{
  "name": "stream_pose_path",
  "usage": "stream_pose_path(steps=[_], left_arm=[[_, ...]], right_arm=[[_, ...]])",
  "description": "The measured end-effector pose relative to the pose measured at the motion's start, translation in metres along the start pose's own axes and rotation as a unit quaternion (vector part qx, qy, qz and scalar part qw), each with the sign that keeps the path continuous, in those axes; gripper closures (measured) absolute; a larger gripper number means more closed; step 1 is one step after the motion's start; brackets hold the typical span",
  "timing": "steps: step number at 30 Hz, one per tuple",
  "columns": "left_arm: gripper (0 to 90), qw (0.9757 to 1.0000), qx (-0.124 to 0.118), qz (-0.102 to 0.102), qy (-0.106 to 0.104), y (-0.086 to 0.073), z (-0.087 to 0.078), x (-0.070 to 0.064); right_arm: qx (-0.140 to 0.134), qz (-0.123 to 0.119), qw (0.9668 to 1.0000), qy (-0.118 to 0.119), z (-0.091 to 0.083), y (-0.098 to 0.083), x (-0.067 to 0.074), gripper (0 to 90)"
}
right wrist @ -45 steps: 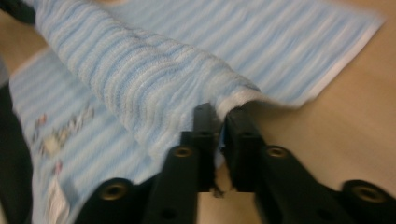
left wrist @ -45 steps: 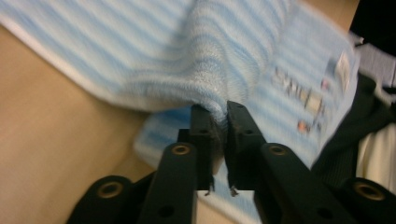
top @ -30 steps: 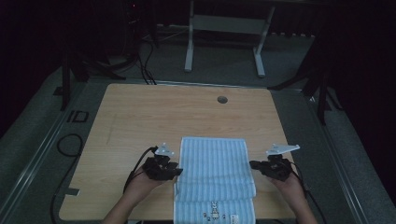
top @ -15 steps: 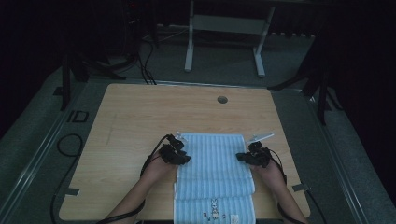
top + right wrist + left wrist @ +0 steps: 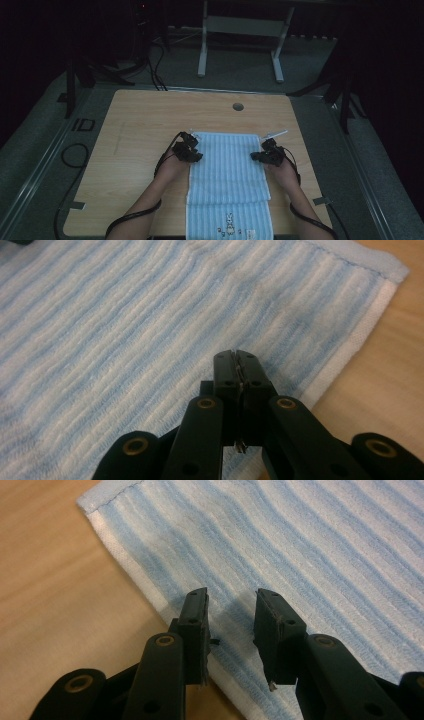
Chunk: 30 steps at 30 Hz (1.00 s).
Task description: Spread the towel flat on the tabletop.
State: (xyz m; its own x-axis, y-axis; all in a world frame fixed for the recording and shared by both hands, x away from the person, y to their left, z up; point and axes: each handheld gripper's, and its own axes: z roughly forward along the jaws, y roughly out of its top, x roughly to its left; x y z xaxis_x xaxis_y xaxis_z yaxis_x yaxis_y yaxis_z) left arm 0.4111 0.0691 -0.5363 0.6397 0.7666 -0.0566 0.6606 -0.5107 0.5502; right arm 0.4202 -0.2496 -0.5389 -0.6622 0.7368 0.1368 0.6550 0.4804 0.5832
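- Blue-and-white striped terry is what you have in front of you: the towel (image 5: 227, 180) is a ribbed, looped cloth, rectangular, with a plain white band and a stitched hem along its edges
- No writing can be read on it; small dark embroidered motifs sit near its near end, one rabbit-like figure among them, too small to make out further
- Its long axis runs from your edge of the wooden table (image 5: 140, 130) straight away from you, and the stripes run the same way; it lies flat at the table's near middle, the near end folded over
- Your left gripper (image 5: 231, 611) hangs over the towel's left border near the far corner, jaws apart, nothing between them
- Your right gripper (image 5: 235, 360) is over the right border, jaws pressed together with no cloth visibly caught
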Motion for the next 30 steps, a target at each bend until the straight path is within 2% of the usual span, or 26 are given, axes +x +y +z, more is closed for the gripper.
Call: stream_pose_path(steps=[1,5,7,9,10,11,12,14,18,20,25,28,30], left_arm=[[66.0,1.0,0.0,0.0,0.009,0.004,0.003,0.002],[64.8,0.9997,0.002,-0.021,0.014,0.013,0.007,0.008],[63.2,0.9995,-0.002,-0.026,0.019,0.013,0.006,0.008],[63.2,0.9996,-0.01,-0.027,0.003,0.011,0.001,0.006],[63.2,0.9996,-0.01,-0.027,0.003,0.011,0.001,0.006],[63.2,0.9994,-0.026,-0.01,-0.021,0.005,-0.012,-0.002],[63.3,0.999,-0.031,-0.002,-0.032,0.002,-0.018,-0.007],[63.4,0.9983,-0.035,0.012,-0.044,-0.006,-0.028,-0.017],[64.2,0.9959,-0.044,0.037,-0.069,-0.028,-0.043,-0.036],[64.1,0.9953,-0.045,0.037,-0.077,-0.038,-0.047,-0.04],[64.1,0.9951,-0.037,0.04,-0.083,-0.053,-0.047,-0.047],[64.1,0.9947,-0.027,0.045,-0.088,-0.055,-0.041,-0.048],[64.0,0.995,-0.019,0.05,-0.084,-0.055,-0.036,-0.048]], right_arm=[[0.006,0.009,0.9999,-0.003,0.004,0.008,-0.005,88.2],[0.01,0.016,0.9998,-0.01,0.007,0.015,-0.01,88.2],[0.014,0.023,0.9996,-0.008,0.009,0.02,-0.012,85.4],[0.019,0.02,0.9995,-0.014,0.007,0.021,-0.01,85.3],[0.019,0.02,0.9995,-0.014,0.007,0.021,-0.01,85.3],[0.014,0.014,0.9997,-0.011,0.004,0.02,-0.008,85.3],[-0.005,0.004,1.0,0.001,-0.008,0.015,0.0,85.5],[-0.018,-0.009,0.9998,0.008,-0.019,0.007,0.01,86.7],[-0.02,-0.036,0.9991,0.011,-0.033,-0.015,0.03,86.9],[-0.02,-0.044,0.9988,0.012,-0.039,-0.026,0.037,86.9],[-0.03,-0.036,0.9987,0.022,-0.042,-0.046,0.044,86.6],[-0.016,-0.036,0.9989,0.023,-0.035,-0.054,0.043,85.8],[-0.013,-0.033,0.9991,0.023,-0.031,-0.056,0.042,85.9]])
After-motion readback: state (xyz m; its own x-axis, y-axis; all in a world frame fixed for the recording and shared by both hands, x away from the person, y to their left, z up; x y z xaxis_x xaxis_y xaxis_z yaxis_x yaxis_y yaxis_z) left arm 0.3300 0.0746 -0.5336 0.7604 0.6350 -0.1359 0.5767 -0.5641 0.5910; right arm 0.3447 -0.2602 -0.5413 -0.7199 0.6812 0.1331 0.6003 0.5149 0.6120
